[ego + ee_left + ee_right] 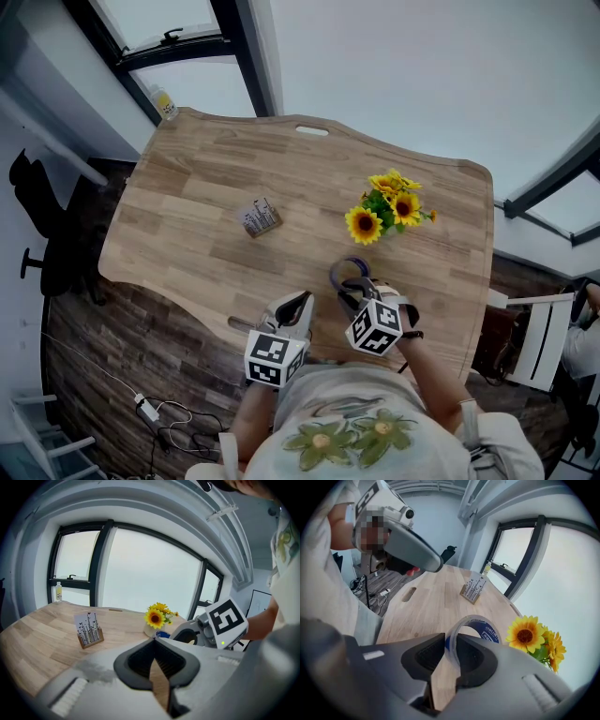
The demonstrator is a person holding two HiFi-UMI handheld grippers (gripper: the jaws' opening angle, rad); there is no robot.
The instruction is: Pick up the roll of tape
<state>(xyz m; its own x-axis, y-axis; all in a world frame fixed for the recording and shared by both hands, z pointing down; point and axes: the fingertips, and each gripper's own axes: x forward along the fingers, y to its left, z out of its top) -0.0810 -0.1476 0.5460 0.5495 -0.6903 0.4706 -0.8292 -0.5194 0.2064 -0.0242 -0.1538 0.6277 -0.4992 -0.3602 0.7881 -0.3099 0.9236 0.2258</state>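
Note:
The roll of tape (348, 270) is a clear ring with a blue core. It hangs just above the wooden table (187, 197), near the front edge. My right gripper (353, 289) is shut on its near wall. In the right gripper view the tape (483, 629) stands upright, with one side of the ring pinched between the jaws of my right gripper (450, 638). My left gripper (298, 302) hovers beside it on the left, shut and holding nothing. In the left gripper view, the left gripper (154, 640) has its tips together, and the right gripper (190, 633) shows to its right.
A vase of sunflowers (386, 208) stands just beyond the tape. A small card holder (260, 217) sits mid-table to the left. A bottle (164, 103) stands on the window sill at the far left corner. Chairs (539, 337) stand off the table's right side.

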